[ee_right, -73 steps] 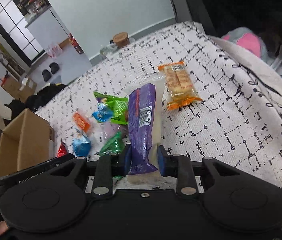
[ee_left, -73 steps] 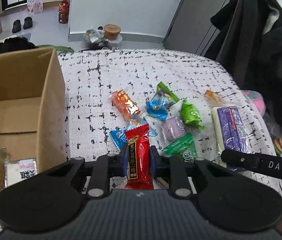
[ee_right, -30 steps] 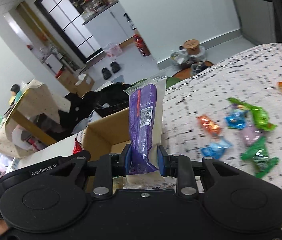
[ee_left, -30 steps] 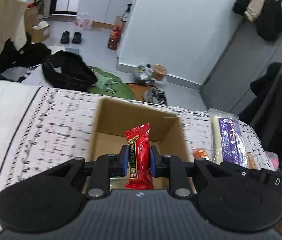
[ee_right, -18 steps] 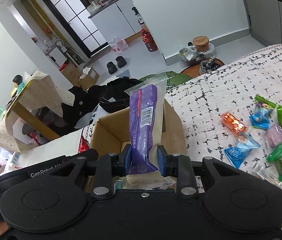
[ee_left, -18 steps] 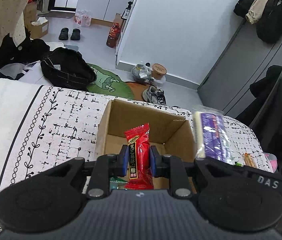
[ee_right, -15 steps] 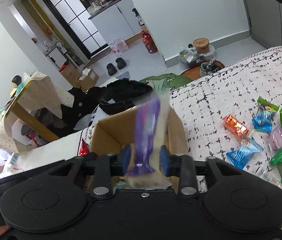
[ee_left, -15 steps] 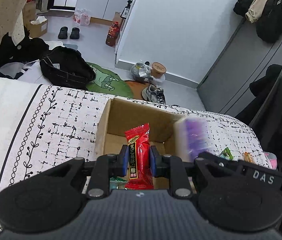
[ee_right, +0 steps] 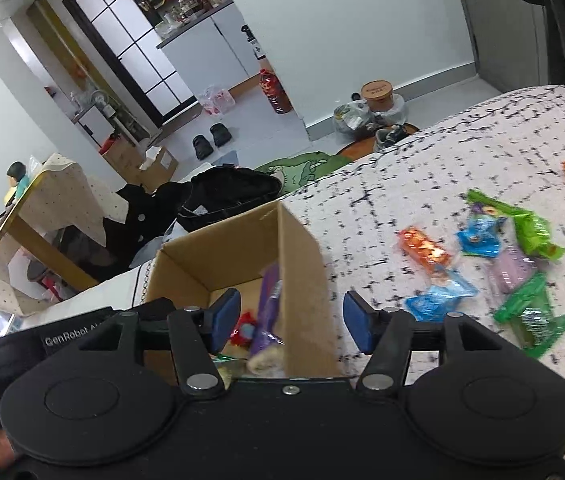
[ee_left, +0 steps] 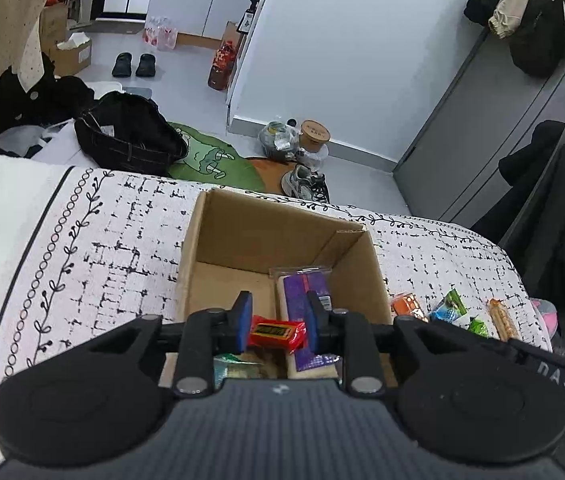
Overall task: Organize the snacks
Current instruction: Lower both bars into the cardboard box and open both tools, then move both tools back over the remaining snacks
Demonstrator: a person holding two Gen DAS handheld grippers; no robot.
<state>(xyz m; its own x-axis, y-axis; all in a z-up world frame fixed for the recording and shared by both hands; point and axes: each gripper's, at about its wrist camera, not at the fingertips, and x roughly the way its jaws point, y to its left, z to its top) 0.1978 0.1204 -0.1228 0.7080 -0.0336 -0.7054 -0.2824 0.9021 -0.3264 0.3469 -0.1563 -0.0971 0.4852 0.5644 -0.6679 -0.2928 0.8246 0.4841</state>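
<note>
An open cardboard box (ee_left: 218,236) stands on the patterned white cloth. My left gripper (ee_left: 277,322) is open above it, and a red snack packet (ee_left: 276,332) lies sideways between its fingers, loose. A long purple-and-white snack pack (ee_left: 306,300) lies in the box on the right. My right gripper (ee_right: 290,318) is open and empty over the box's near right wall (ee_right: 302,280). The purple pack (ee_right: 268,312) and the red packet (ee_right: 244,330) show inside the box in the right wrist view.
Several loose snacks lie on the cloth right of the box: an orange packet (ee_right: 424,248), blue ones (ee_right: 440,296), green ones (ee_right: 534,316), a purple one (ee_right: 512,274). A green-wrapped snack (ee_left: 238,366) lies in the box. The cloth's far edge drops to a cluttered floor.
Both grippers have opened over the box. The purple pack has dropped from my right gripper into the box. The red packet has tipped sideways, freed from my left gripper.
</note>
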